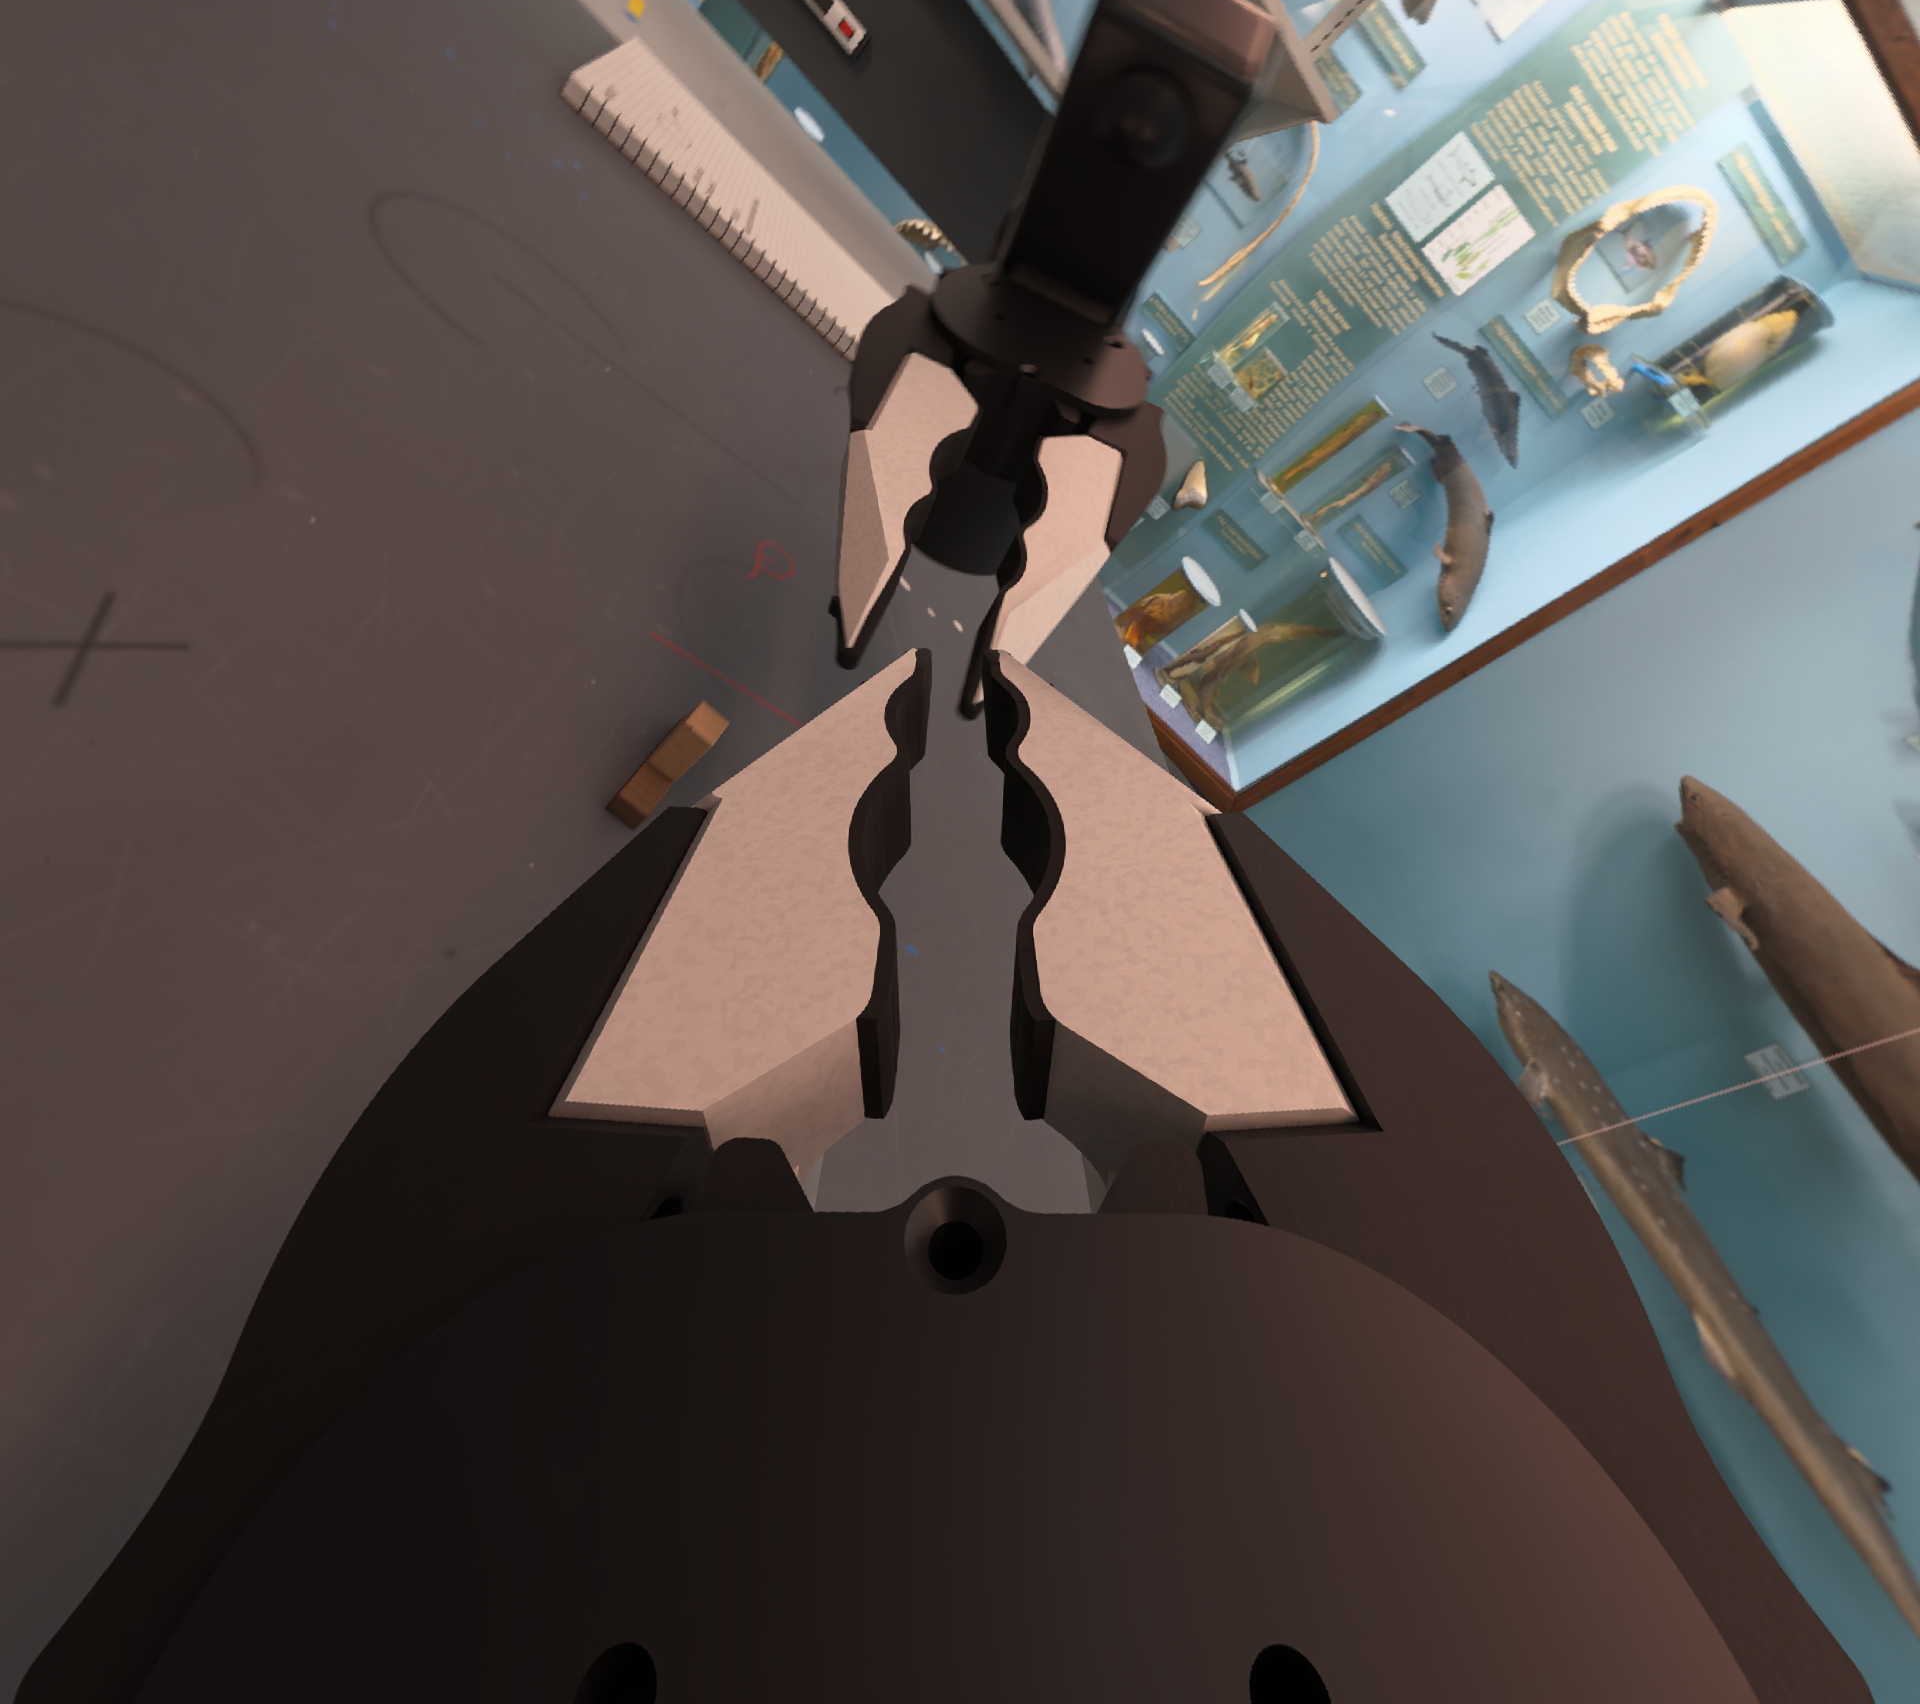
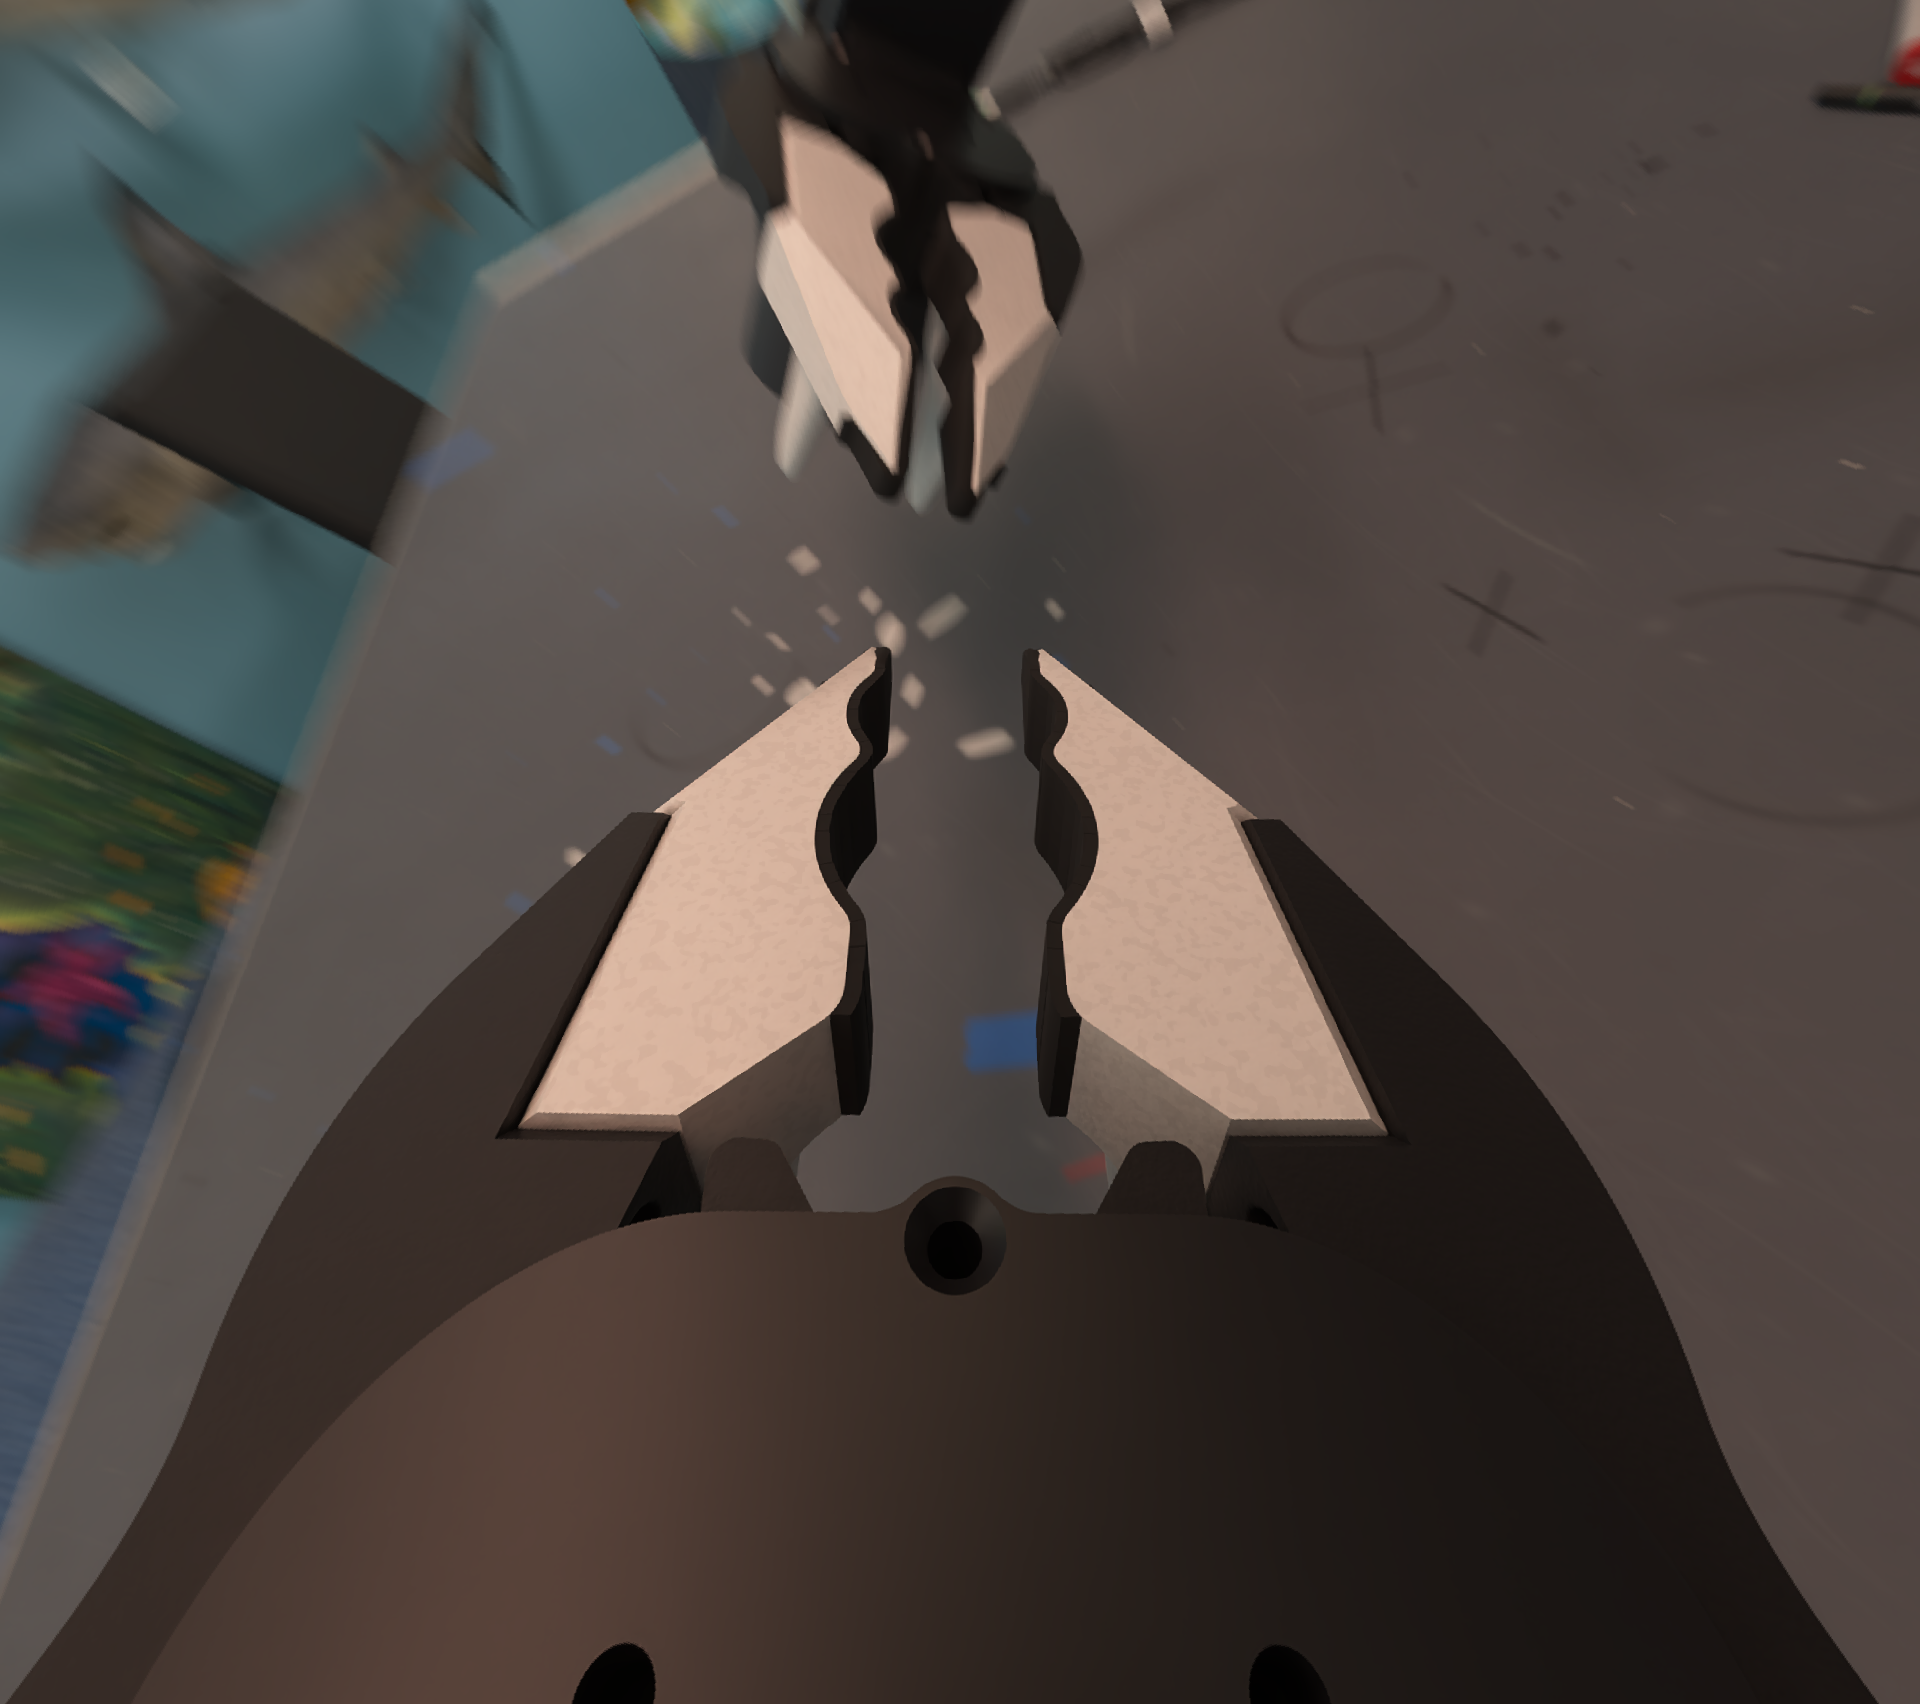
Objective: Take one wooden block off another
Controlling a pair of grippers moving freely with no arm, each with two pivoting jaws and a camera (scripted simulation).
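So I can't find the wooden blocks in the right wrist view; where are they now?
The wooden blocks show only in the left wrist view, lying on the grey table just left of the left gripper, with the spiral notepad farther beyond them.

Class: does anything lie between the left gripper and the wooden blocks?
Nothing visible does. The blocks sit on bare table just left of the left gripper; the right gripper is ahead, not between.

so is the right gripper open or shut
Open: the right gripper has a clear gap between its fingertips, with bare table showing through and nothing held.
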